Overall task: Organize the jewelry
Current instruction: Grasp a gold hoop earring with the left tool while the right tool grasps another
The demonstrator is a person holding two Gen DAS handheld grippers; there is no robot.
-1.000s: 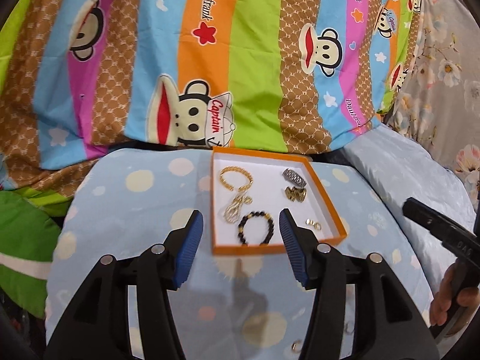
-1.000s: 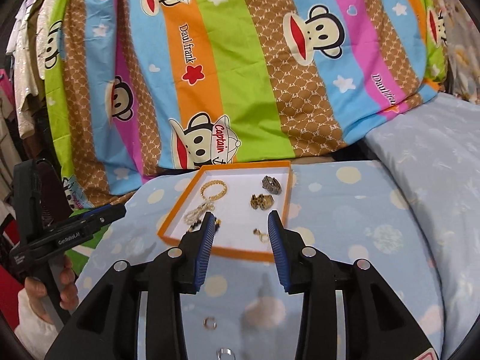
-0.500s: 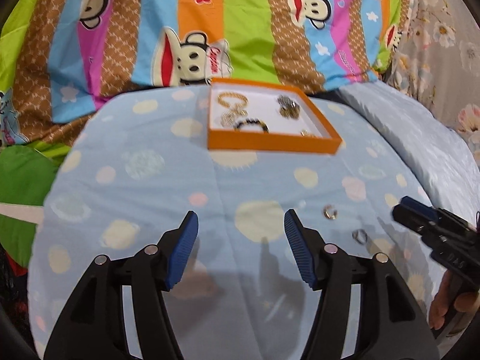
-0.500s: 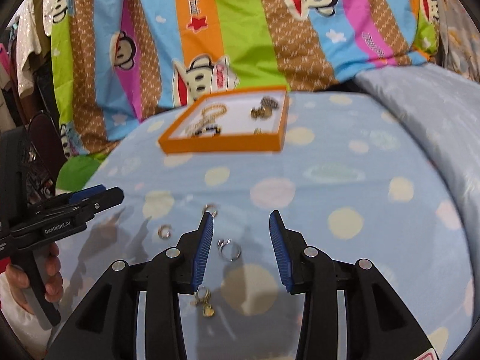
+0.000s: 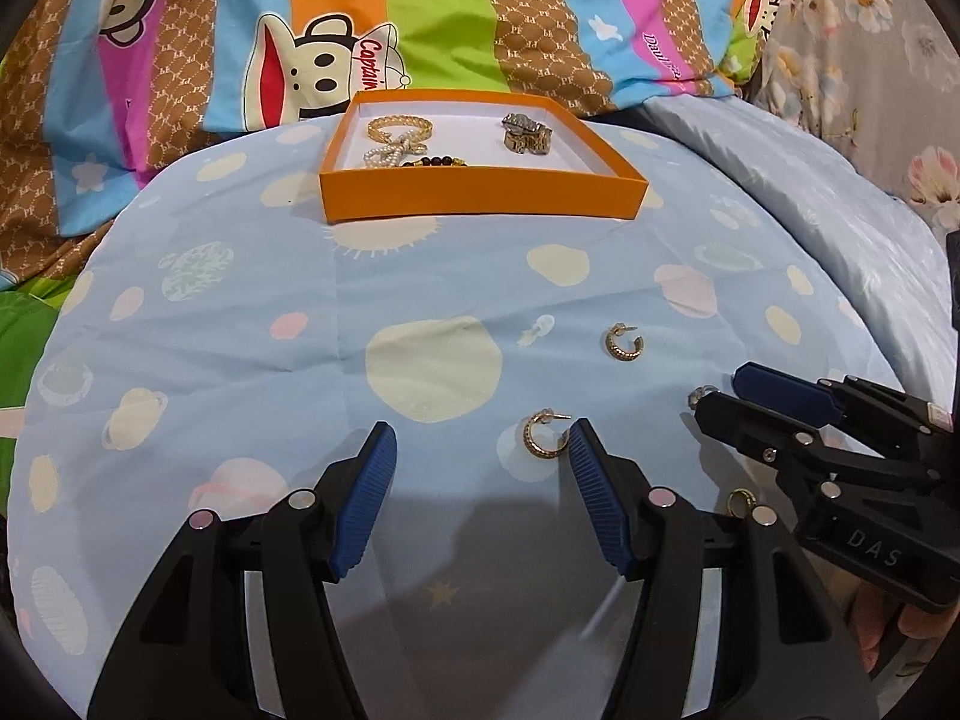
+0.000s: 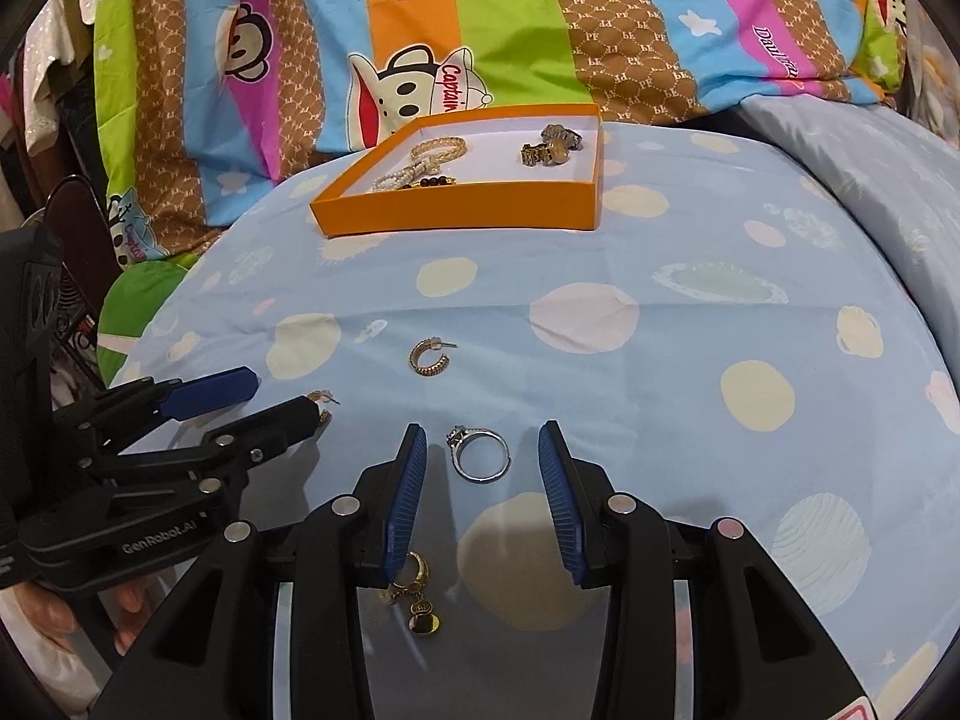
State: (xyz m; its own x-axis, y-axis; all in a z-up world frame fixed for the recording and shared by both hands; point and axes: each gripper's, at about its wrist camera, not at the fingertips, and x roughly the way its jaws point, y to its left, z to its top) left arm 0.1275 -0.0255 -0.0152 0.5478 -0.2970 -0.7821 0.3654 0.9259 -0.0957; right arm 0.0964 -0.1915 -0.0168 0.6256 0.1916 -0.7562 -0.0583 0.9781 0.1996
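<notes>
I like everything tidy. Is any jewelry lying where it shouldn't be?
Yes. Most pieces sit in the orange box, but four lie loose on the blue sheet: two gold hoop earrings, a silver ring and a gold charm earring. Both grippers hover over them with open jaws.

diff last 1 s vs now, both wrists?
Both grippers pulled back from the orange tray toward the loose pieces on the blue sheet. Left gripper now sits by a gold hoop earring; right gripper brackets the silver ring. Both stay open, nothing grasped. Tray contents unchanged.
</notes>
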